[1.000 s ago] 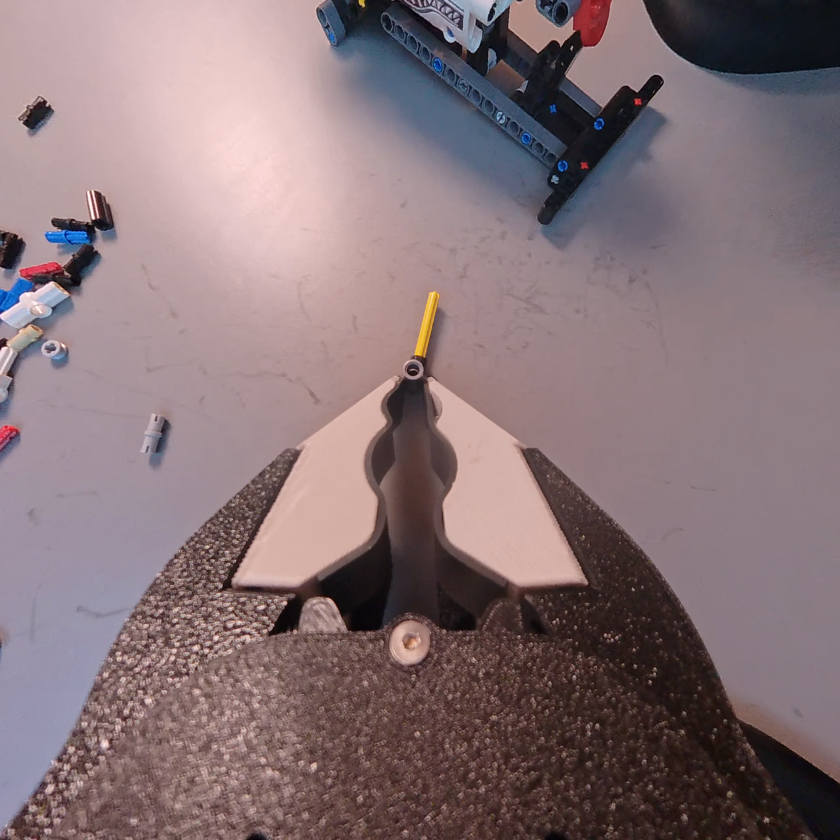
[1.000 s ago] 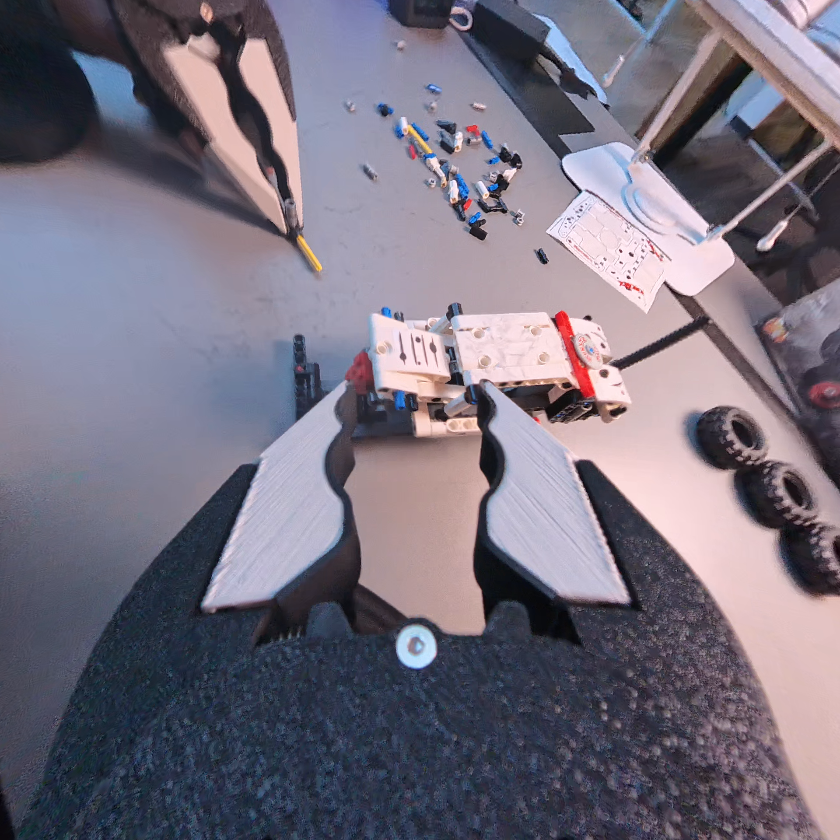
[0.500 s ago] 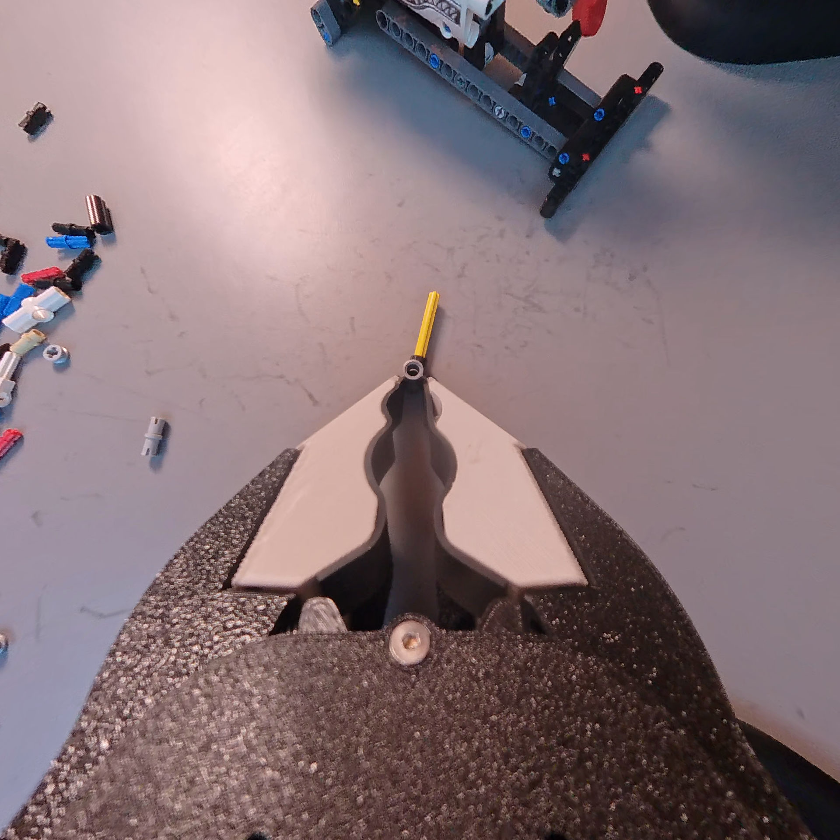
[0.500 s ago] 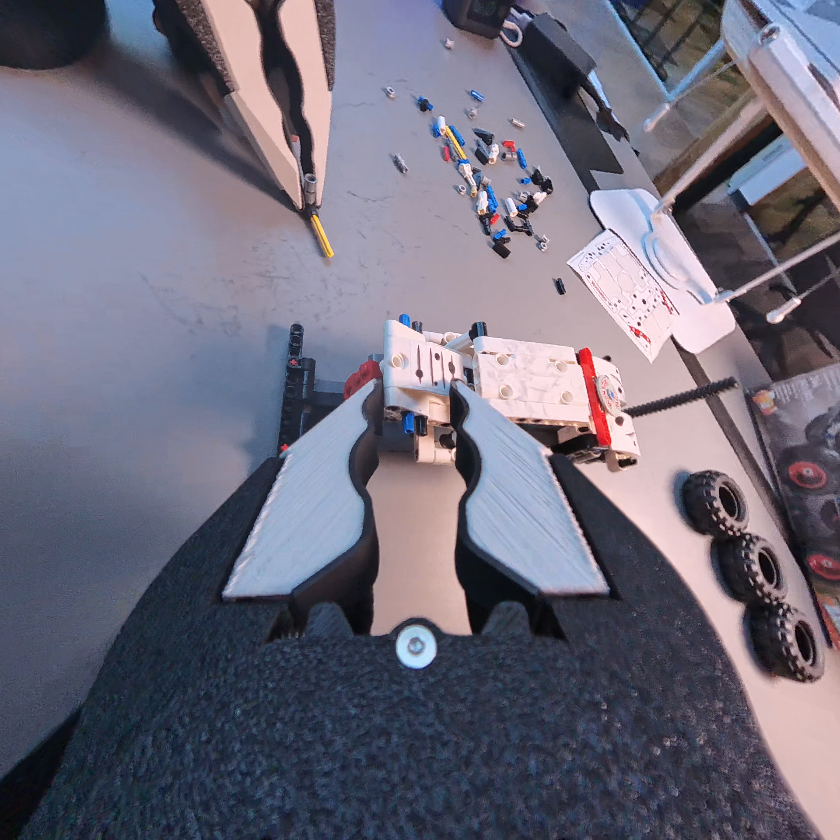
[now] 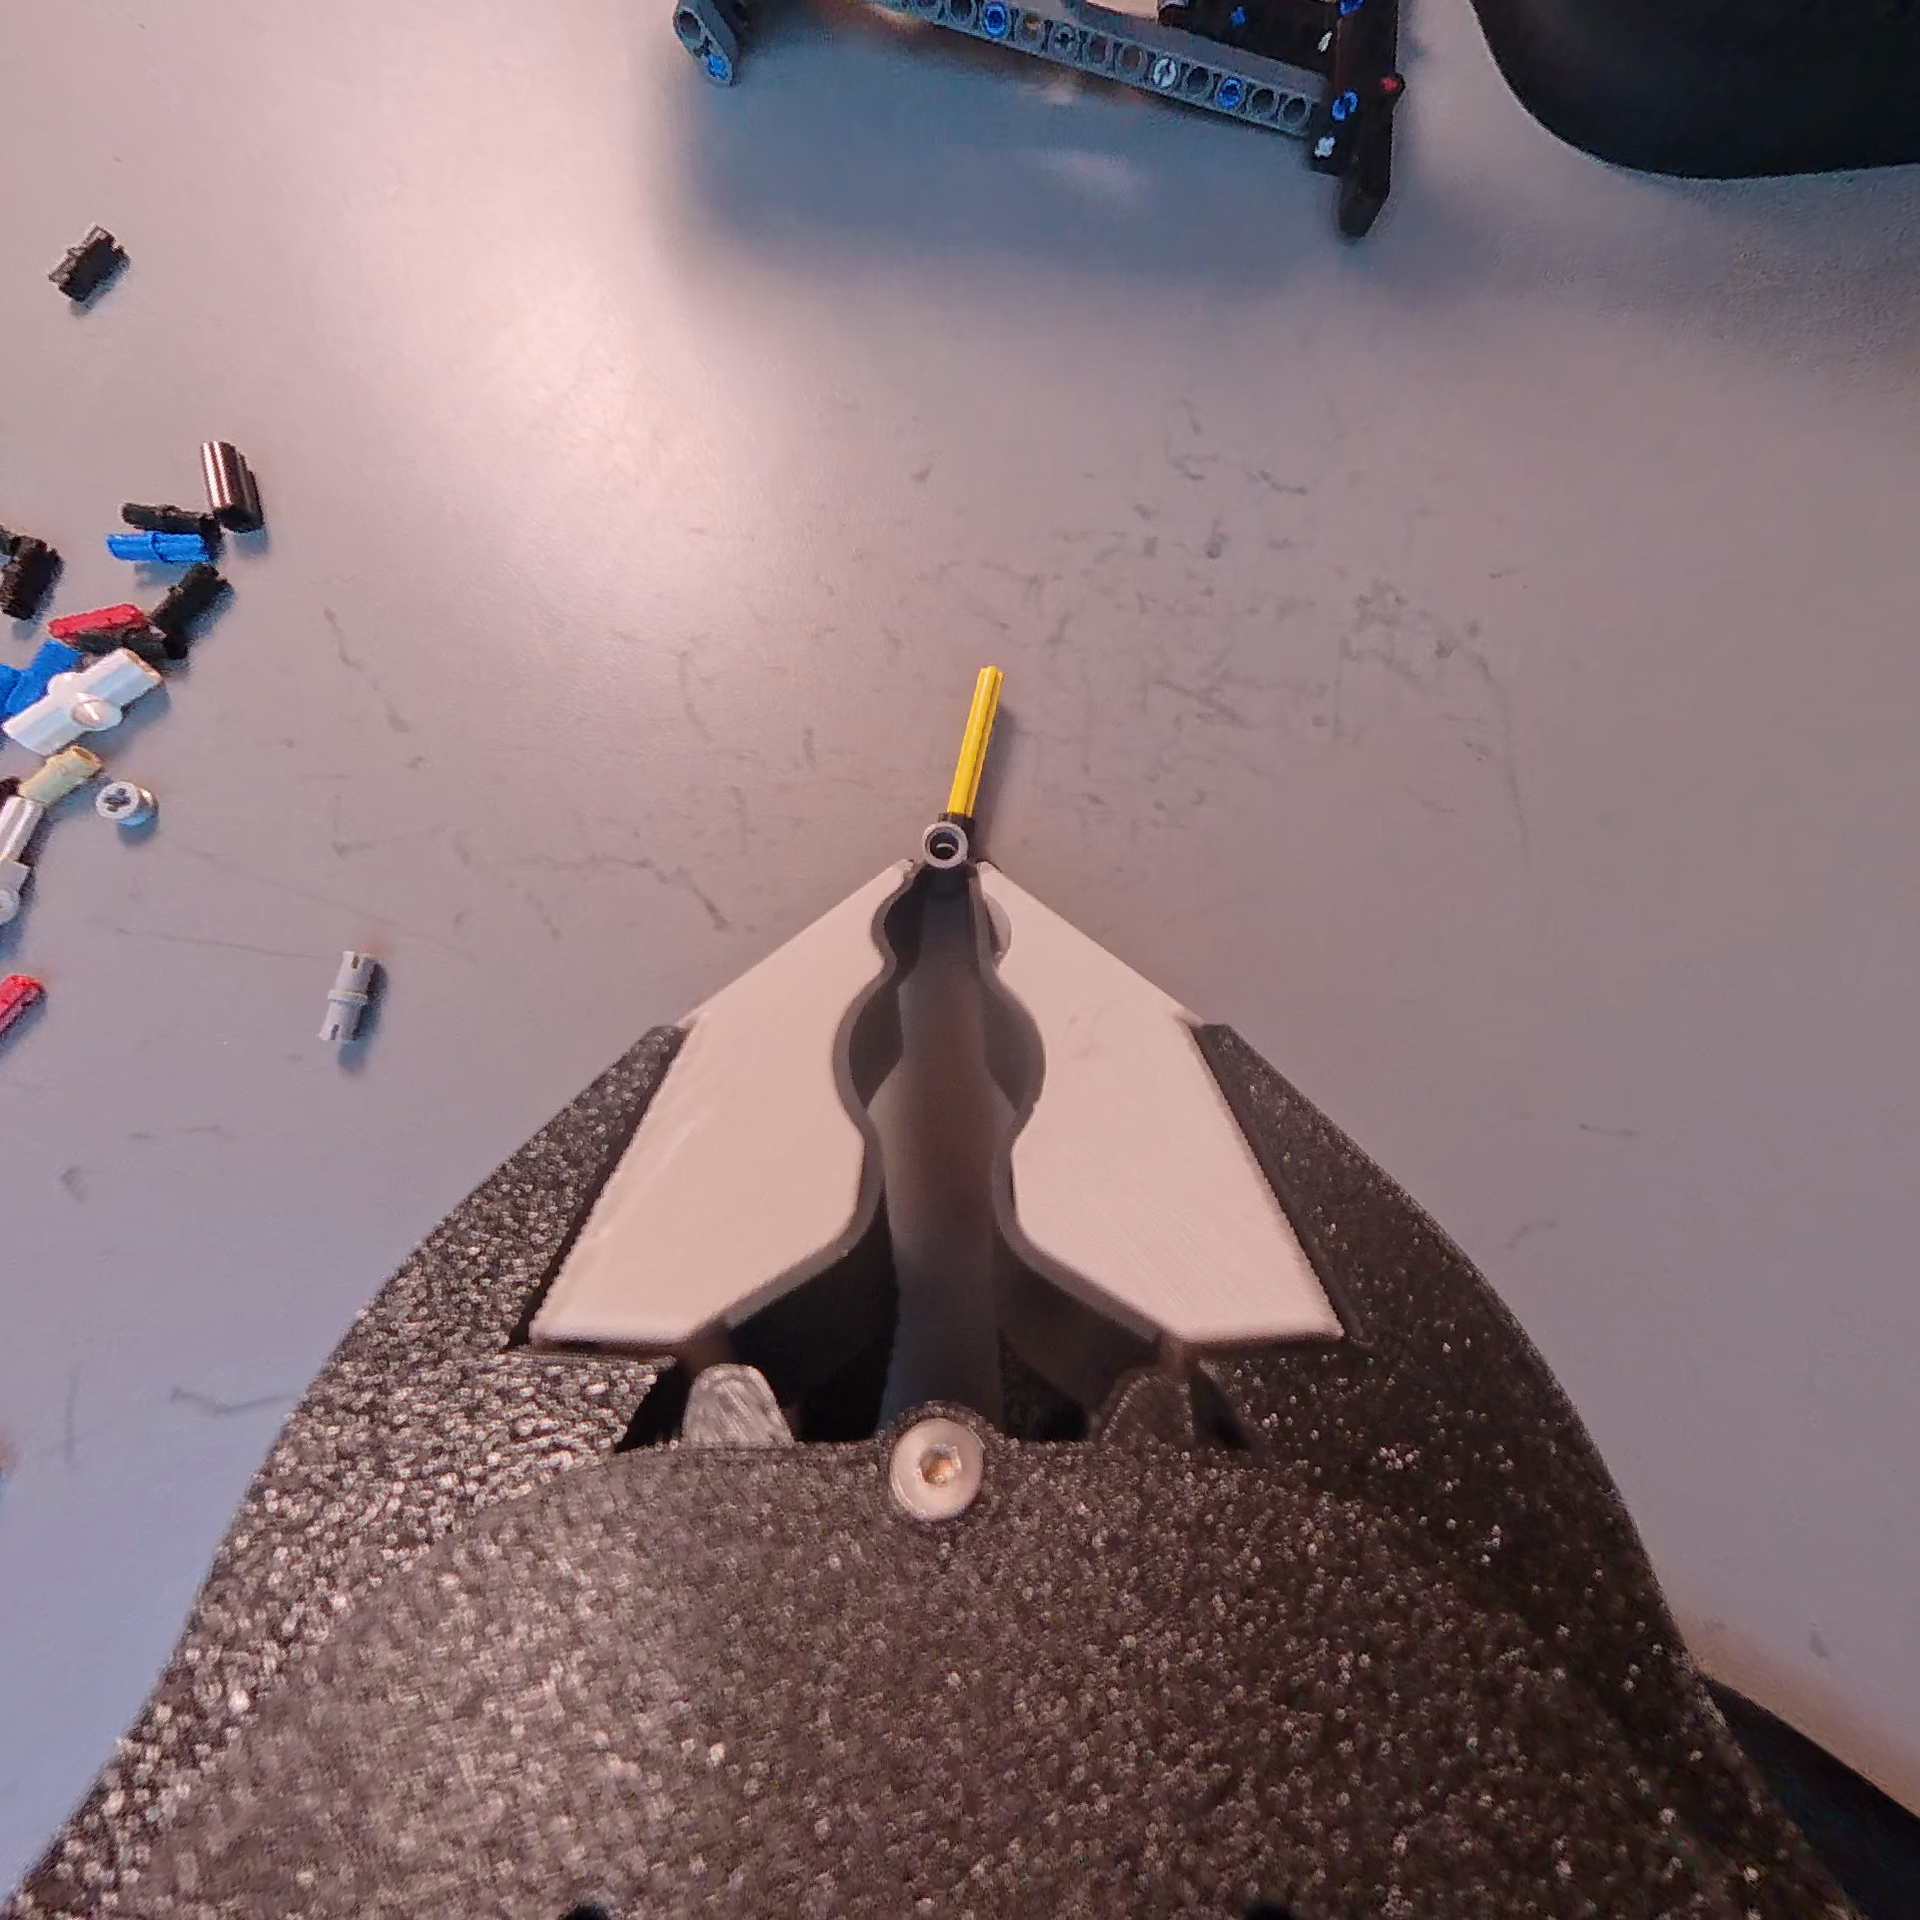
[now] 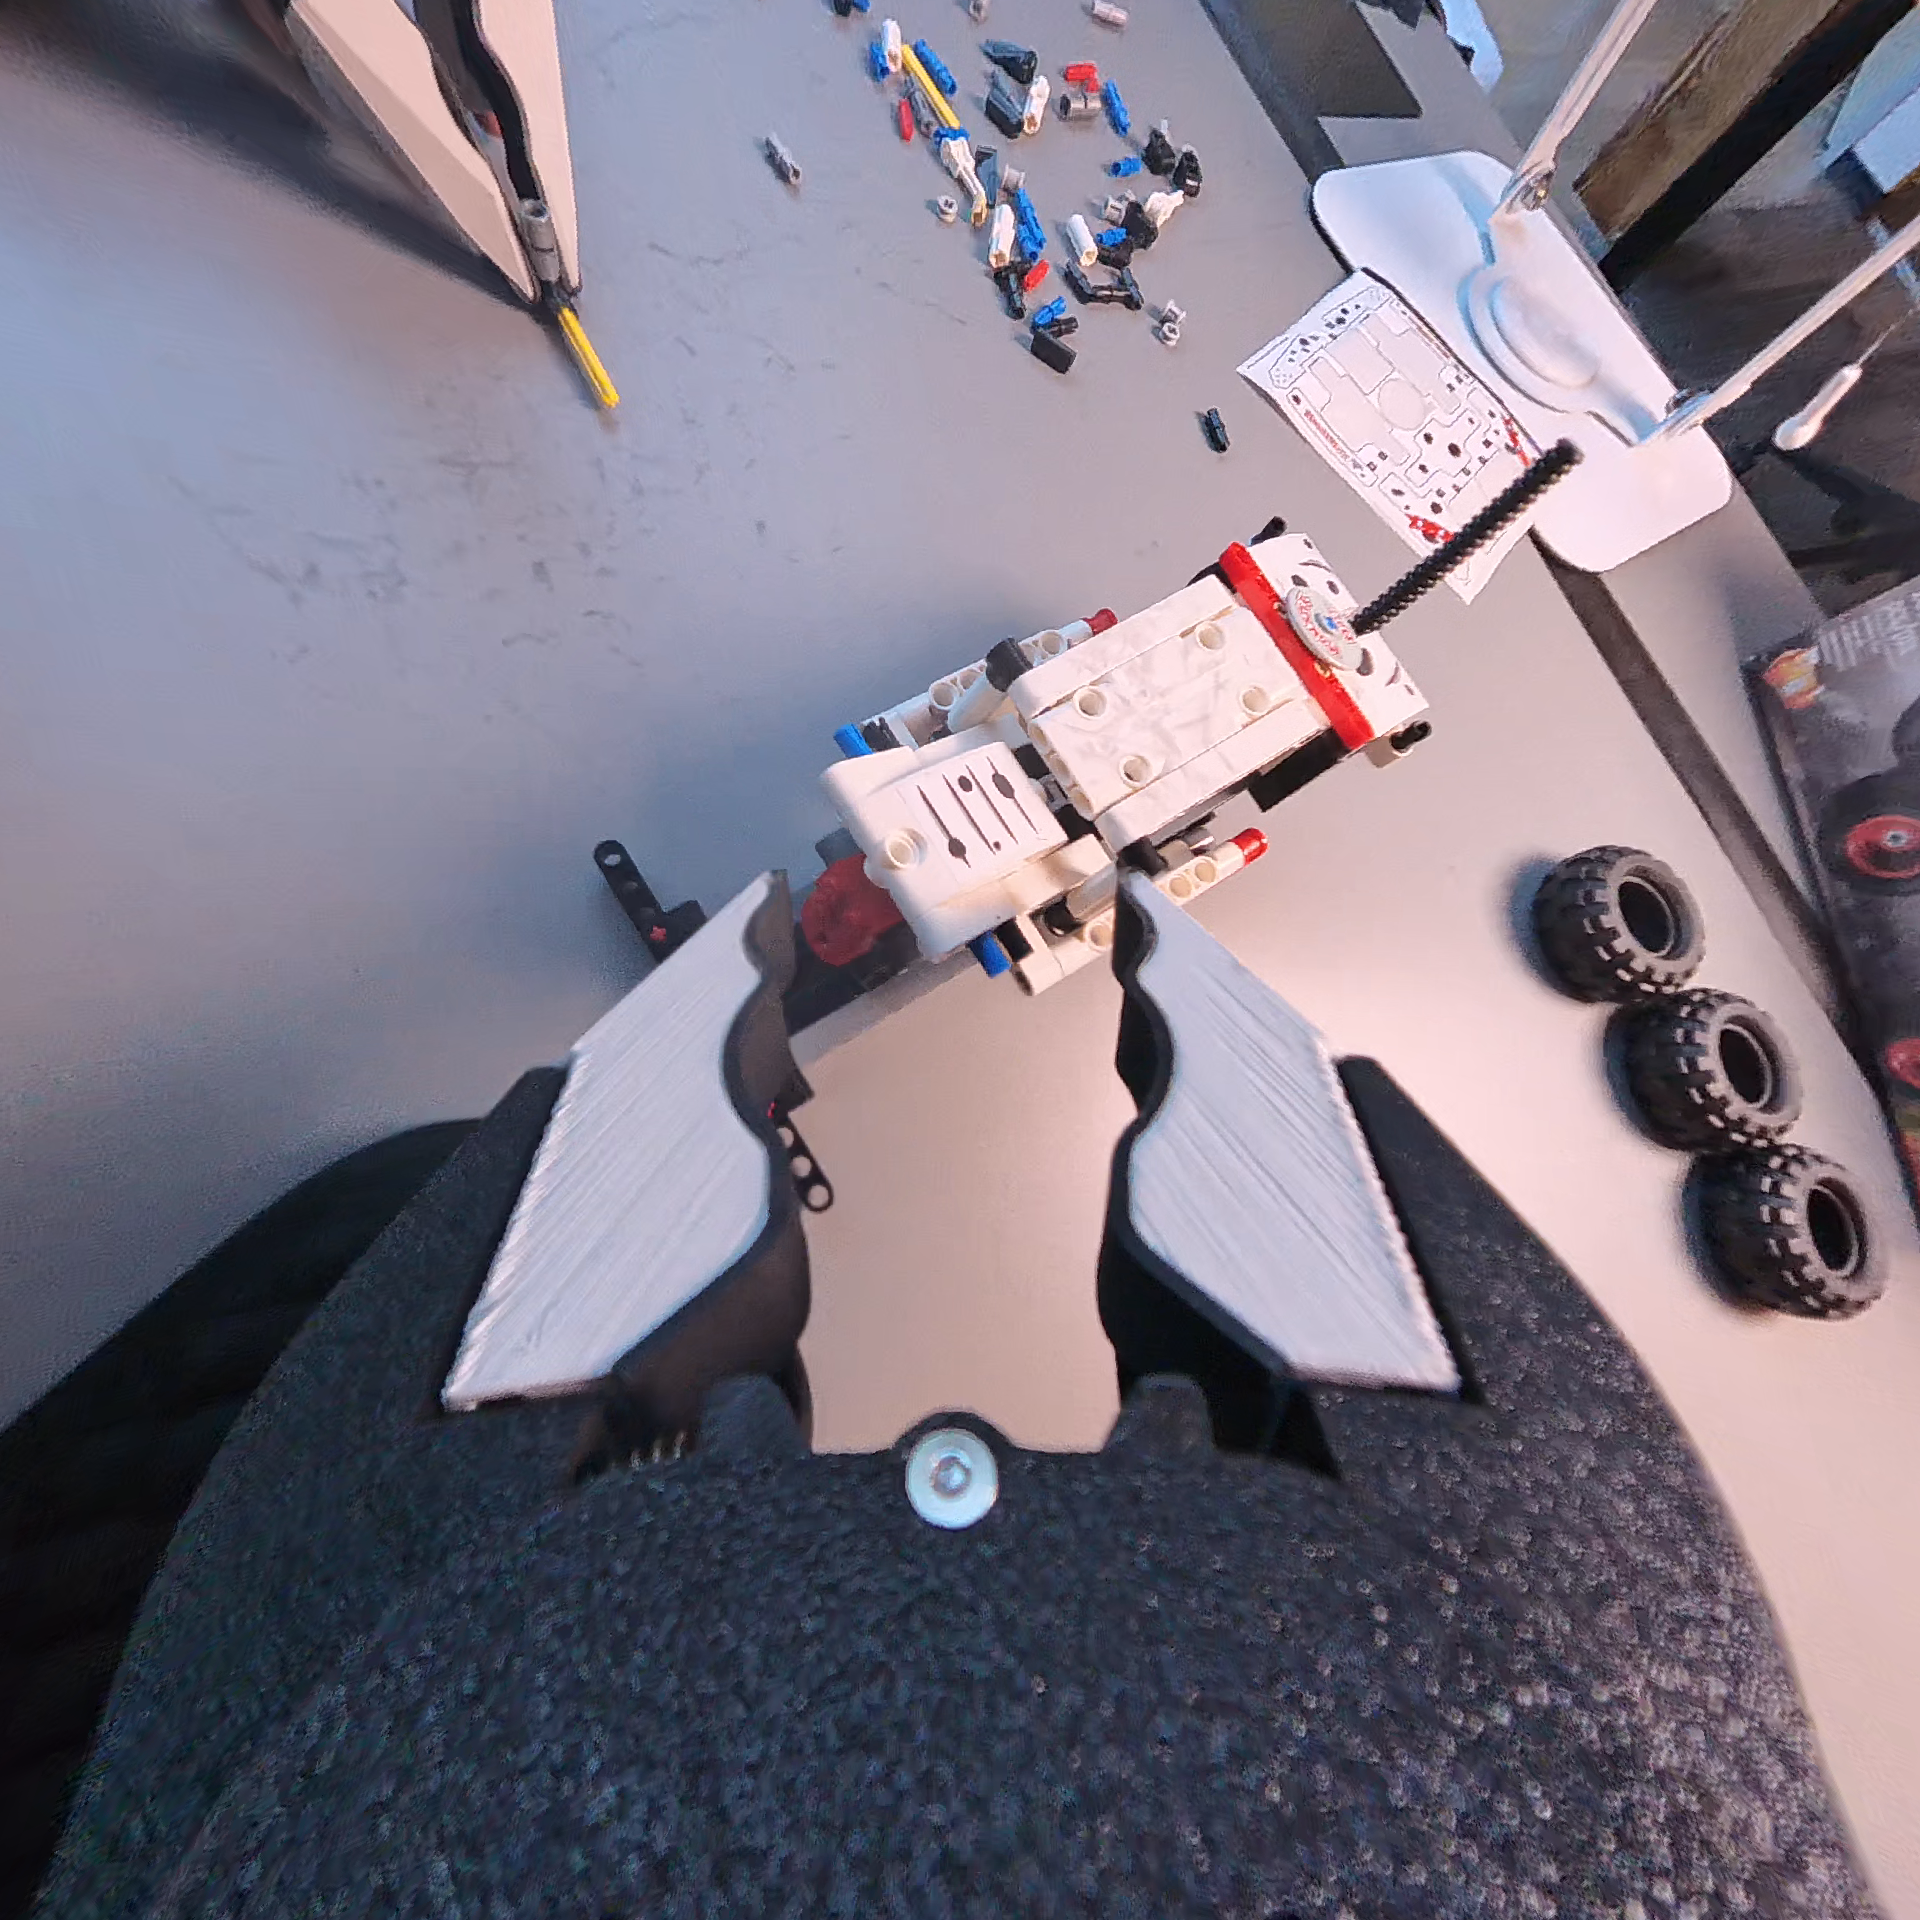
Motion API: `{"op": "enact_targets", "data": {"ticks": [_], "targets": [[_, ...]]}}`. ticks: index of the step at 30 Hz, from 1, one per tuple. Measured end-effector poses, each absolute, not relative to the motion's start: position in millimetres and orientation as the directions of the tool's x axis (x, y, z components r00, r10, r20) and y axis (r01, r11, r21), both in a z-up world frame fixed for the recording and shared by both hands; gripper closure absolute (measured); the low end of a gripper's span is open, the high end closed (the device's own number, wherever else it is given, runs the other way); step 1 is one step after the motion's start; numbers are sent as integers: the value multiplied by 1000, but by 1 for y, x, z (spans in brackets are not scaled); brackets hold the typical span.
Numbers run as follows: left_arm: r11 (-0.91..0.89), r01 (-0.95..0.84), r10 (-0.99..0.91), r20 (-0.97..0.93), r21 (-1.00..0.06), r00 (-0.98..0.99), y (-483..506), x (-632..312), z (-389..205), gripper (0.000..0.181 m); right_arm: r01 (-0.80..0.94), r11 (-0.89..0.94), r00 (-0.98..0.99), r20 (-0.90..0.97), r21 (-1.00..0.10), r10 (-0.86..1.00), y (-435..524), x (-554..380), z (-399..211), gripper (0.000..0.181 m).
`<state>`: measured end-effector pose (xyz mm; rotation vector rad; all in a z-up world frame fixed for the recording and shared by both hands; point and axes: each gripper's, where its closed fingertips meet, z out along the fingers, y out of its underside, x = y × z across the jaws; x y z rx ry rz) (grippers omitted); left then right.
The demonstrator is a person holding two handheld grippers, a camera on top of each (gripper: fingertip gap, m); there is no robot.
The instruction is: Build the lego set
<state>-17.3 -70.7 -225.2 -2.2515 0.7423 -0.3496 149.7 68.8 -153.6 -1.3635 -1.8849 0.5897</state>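
Yellow ridged axle (image 5: 975,740), apparently bushed, between ribbed left tool (image 5: 943,871) tips

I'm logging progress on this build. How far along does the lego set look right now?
Partly done. The white truck body is assembled on its chassis and sits between the right gripper's open jaws. In hand: the left gripper is shut on a yellow axle with a small grey bush. Left: three black tyres lie unmounted beside the model, and a scatter of loose pieces waits on the table.
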Motion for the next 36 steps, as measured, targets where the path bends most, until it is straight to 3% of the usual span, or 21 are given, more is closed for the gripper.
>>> {"op": "enact_targets", "data": {"ticks": [11,18,36], "targets": [[-549,-409,-611,15,-729,792,-70,-10,-220,174,597,276,6,348,-753,937,65,140,-160,122],[-528,-412,-630,18,-743,776,-71,-3,-215,174,578,256,56,351,-775,935,66,140,-160,140],[-508,-368,-634,49,-778,772,-70,5,-207,174,524,289,-24,326,-801,945,53,128,-161,145]]}}
